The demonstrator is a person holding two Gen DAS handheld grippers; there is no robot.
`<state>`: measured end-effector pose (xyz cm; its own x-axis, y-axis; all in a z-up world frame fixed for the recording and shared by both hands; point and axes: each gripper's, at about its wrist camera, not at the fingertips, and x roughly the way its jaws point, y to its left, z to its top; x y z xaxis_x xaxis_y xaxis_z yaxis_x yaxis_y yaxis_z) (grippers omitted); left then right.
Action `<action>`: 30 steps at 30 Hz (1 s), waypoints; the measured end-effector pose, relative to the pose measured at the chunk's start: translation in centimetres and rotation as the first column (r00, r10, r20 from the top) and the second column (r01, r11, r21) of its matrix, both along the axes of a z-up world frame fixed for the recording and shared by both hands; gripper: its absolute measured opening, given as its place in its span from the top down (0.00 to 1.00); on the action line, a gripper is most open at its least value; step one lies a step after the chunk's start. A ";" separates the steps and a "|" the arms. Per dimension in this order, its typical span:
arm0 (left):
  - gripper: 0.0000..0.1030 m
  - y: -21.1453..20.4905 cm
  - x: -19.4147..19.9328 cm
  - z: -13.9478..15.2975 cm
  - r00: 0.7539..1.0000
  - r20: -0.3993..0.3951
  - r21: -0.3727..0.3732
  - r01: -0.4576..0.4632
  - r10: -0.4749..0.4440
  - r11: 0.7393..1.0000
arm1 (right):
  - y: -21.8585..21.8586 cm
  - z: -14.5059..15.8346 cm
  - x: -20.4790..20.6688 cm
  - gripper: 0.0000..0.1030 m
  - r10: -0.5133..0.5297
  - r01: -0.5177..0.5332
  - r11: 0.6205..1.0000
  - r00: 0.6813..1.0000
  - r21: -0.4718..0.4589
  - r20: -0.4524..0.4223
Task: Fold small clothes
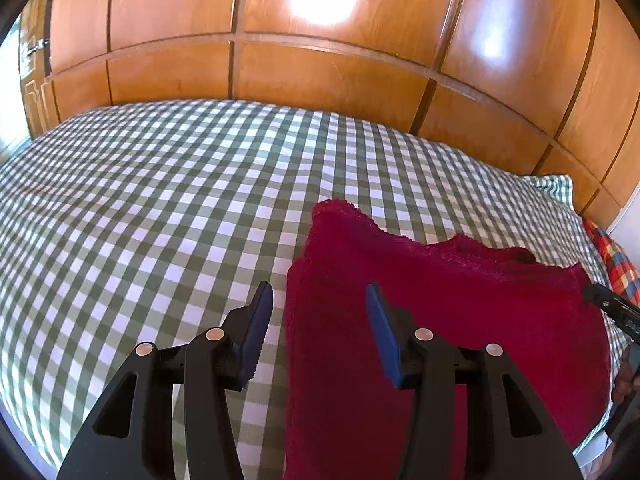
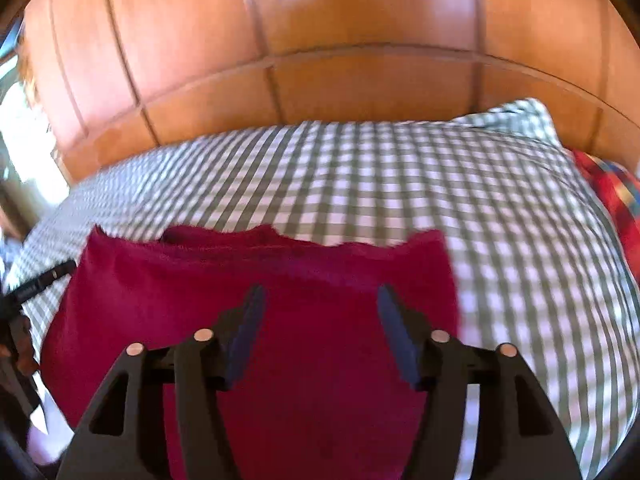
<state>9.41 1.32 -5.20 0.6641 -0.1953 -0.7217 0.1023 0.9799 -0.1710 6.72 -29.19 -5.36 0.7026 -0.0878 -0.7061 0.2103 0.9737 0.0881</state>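
Now you have one red cloth (image 1: pixel 448 320) lying on the checked bed (image 1: pixel 160 200), at its near right part. Your two grippers hang above it, both released and holding nothing: the left gripper (image 1: pixel 320 300) over the cloth's left edge, the right gripper (image 2: pixel 322 300) over its middle.

A bedroom in a home is shown. A bed (image 1: pixel 160 200) covered with a green-and-white checked sheet fills the lower view. A wall of glossy wooden wardrobe panels (image 1: pixel 320 60) is seen behind it at 12 o'clock. A checked pillow (image 2: pixel 516 116) and a multicoloured plaid cloth (image 2: pixel 612 196) are seen at 2 o'clock.
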 end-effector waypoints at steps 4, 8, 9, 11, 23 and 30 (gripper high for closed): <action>0.58 0.1 1.2 -1.1 0.999 -0.040 -0.015 -0.004 0.003 1.000 | 0.3 -2.3 3.4 1.00 0.036 -0.042 0.998 0.991 -0.050 -0.126; 0.77 0.8 1.9 -2.7 0.996 -0.086 -0.022 -0.041 0.039 0.999 | -0.1 -0.8 2.9 1.00 0.013 -0.015 0.998 0.999 -0.061 -0.045; 0.77 1.0 2.0 -2.9 0.995 -0.091 -0.026 -0.050 0.048 0.998 | -0.7 -0.2 2.8 1.00 -0.015 0.015 0.999 1.000 -0.036 -0.008; 0.76 1.2 2.6 -3.8 0.991 -0.114 -0.031 -0.072 0.068 0.997 | -1.4 -0.6 3.5 1.00 -0.040 0.040 0.999 0.999 -0.019 -0.020; 0.60 1.3 0.6 -1.0 0.993 -0.008 -0.002 -0.122 0.122 0.993 | -2.3 -1.8 4.2 0.91 -0.092 0.089 0.995 0.992 -0.042 -0.083; 0.60 -0.9 -3.8 0.1 0.998 0.058 0.031 -0.021 0.019 0.999 | -3.8 0.8 -2.0 0.31 -0.134 0.133 0.991 0.991 0.024 0.013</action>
